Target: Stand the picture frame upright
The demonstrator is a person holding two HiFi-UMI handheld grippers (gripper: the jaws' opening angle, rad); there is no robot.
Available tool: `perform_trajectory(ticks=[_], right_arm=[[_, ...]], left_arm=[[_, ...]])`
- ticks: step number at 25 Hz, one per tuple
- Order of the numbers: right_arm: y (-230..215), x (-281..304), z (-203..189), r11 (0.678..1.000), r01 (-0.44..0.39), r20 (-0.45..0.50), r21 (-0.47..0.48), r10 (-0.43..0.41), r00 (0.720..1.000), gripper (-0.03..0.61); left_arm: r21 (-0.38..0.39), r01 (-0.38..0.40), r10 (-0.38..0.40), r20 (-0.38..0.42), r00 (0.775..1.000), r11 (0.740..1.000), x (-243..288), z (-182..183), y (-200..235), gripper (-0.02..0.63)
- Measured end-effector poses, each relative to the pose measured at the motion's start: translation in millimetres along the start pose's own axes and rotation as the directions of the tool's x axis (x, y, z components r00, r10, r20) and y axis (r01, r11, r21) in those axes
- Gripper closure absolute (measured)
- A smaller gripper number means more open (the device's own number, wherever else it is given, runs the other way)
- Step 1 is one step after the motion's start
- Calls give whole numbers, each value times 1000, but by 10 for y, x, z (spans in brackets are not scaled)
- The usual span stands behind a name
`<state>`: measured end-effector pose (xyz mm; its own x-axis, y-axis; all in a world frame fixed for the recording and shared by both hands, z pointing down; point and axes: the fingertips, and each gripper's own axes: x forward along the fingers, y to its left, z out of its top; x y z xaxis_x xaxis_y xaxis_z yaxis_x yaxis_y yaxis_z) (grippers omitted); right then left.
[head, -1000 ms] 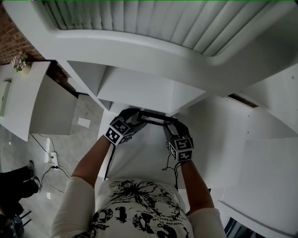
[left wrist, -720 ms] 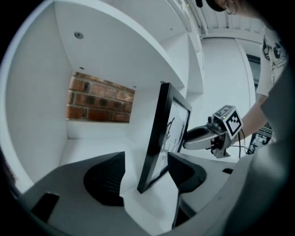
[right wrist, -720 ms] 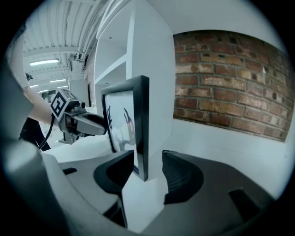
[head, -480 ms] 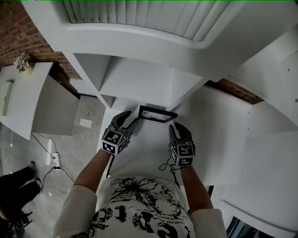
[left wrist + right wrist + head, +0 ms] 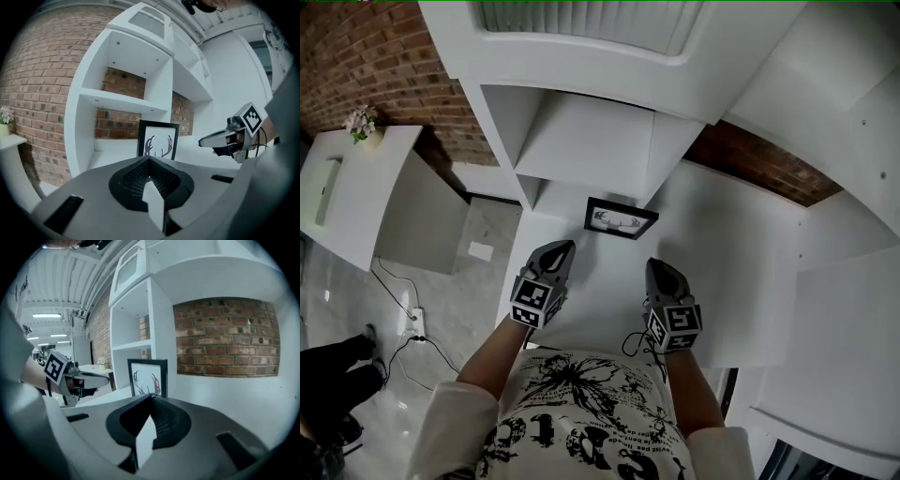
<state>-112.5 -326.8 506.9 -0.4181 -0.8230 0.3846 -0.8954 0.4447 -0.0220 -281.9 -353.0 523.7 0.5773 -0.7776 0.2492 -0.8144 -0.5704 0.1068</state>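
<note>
Left hand-held gripper (image 5: pixel 559 251) and right hand-held gripper (image 5: pixel 657 270) are both pinched shut and empty. At their 12 o'clock, well apart, the picture frame (image 5: pixel 621 218) stands upright on the white surface (image 5: pixel 600 300). The task looks done; the next move only calls for backing off without bumping it.

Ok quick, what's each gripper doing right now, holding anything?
Left gripper: closed, empty, clear of the picture frame.
Right gripper: closed, empty, also clear of it.
</note>
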Motion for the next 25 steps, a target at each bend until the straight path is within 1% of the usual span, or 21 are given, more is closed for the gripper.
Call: perform_trajectory(ticks=[2, 4, 8, 12, 16, 20, 25], right_arm=[[102, -99, 129, 1000, -16, 38, 0, 16, 999, 574], [181, -181, 241, 1000, -20, 68, -20, 21, 997, 574], [264, -297, 403, 994, 3, 101, -109, 8, 995, 574], [335, -361, 499, 987, 15, 120, -162, 5, 993, 574], [353, -372, 583, 989, 6, 132, -149, 14, 991, 574], [344, -390, 711, 995, 2, 156, -104, 15, 988, 574], [344, -352, 826, 993, 3, 165, -121, 17, 986, 574]], left_arm=[[50, 3, -3, -2, 1000, 999, -81, 82, -84, 603], [80, 11, -12, 6, 1000, 997, -167, 191, -166, 603], [68, -8, 3, 70, 998, 998, -342, 495, -242, 603], [83, 25, -32, 83, 996, 996, -426, 699, -336, 603], [86, 57, -65, 86, 994, 995, -451, 826, -373, 603], [84, 83, -90, 80, 993, 993, -427, 910, -400, 603], [88, 104, -111, 79, 991, 991, -408, 984, -414, 603]])
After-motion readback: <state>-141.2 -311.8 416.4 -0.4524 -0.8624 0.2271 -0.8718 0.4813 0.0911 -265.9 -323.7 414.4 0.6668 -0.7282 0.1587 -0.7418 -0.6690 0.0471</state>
